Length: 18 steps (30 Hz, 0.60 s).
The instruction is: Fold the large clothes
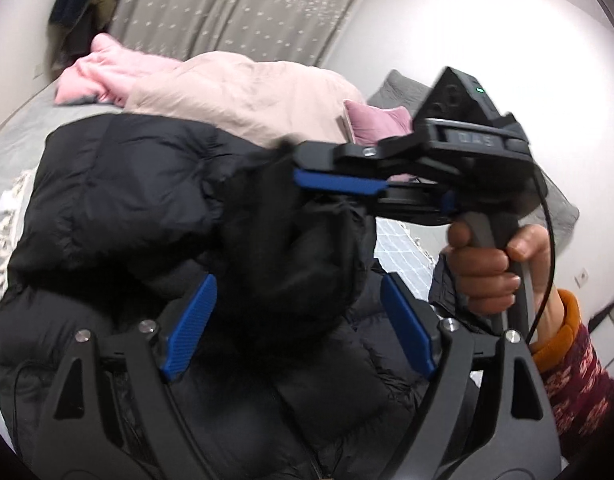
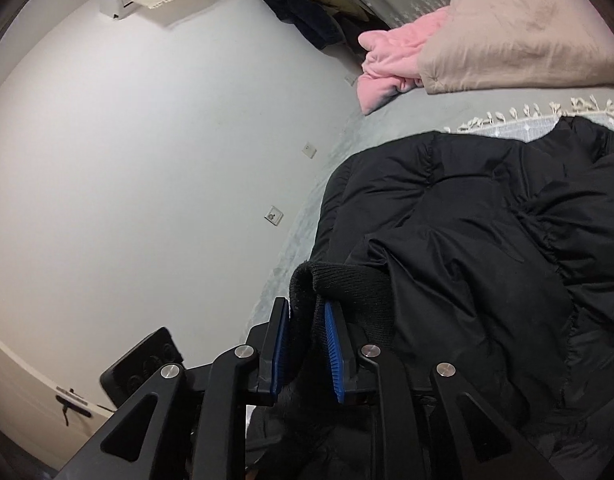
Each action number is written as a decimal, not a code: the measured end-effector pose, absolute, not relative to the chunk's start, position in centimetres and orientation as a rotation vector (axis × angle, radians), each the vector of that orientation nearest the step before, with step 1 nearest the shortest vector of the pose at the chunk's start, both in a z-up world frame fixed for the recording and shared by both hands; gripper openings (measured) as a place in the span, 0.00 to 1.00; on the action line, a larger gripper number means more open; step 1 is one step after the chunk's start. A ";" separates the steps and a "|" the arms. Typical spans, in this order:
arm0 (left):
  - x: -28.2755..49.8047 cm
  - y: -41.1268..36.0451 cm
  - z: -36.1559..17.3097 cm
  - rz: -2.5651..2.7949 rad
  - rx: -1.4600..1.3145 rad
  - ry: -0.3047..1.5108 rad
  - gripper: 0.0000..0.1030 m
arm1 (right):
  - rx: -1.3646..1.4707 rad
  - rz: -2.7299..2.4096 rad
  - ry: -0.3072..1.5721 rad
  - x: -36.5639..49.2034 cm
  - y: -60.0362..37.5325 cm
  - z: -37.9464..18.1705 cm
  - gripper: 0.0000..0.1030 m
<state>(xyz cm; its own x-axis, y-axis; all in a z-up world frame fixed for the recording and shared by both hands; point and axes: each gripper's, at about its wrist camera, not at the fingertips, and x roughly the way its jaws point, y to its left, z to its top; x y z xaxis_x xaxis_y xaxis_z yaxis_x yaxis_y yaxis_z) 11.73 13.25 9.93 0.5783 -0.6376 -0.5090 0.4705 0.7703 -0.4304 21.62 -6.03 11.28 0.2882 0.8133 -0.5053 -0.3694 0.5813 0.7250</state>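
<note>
Two grippers in play, only one doing real work rn. Right gripper [image 2: 305, 344] is clamped on the knit cuff [image 2: 339, 280] of the black jacket [image 2: 487, 240], blue pads pinching the ribbing w/ the sleeve trailing off toward the body. Seen from the left wrist cam, that same right gripper [image 1: 307, 178] sits up above the jacket [image 1: 119, 196] w/ a bunched sleeve end hanging below it, a hand [image 1: 489, 270] on the grip and a cable looping past the wrist.

Left gripper [image 1: 295, 324] is wide open, nothing pinched; the hanging sleeve bulges between its pads but I can't say it touches them.

Jacket itself lies spread on the grey bed [image 2: 387, 120], puffy, partly on a white fringed throw [image 2: 519, 120]. Far side: beige duvet [image 2: 527, 20] and a pink blanket [image 2: 391, 60] piled up.

What could go wrong imo:
- Grip is on the cuff only. Knit stretches, so a hard pull prob just elongates the ribbing or it slips out of the pads.
- Shell looks slick + puffy, so a folded sleeve may spring back or slide off the body.
- If the left closes now it prob grabs a wad of sleeve, not a clean edge = lumpy fold.
- Dragging could pull the throw along w/ it.
- Cable near the wrist might snag fabric.
</note>
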 end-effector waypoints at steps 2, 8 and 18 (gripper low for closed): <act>12.7 12.7 9.4 -0.617 -0.238 0.739 0.84 | 0.533 0.845 0.991 21.7 -5.8 11.5 0.18; 16.9 12.6 6.8 -0.396 -0.178 0.860 0.84 | 0.525 0.849 0.963 20.9 -6.9 12.2 0.42; 15.5 11.3 2.1 -0.542 -0.042 0.976 0.84 | 0.574 0.672 0.865 18.4 -16.3 11.3 0.59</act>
<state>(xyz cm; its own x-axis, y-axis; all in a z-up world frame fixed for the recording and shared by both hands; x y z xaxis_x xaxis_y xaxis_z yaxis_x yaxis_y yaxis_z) 15.53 11.27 2.10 0.4392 -0.4546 -0.7749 0.4178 0.8669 -0.2718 18.36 -16.28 11.27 0.4727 0.7313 -0.4916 -0.2953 0.6571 0.6936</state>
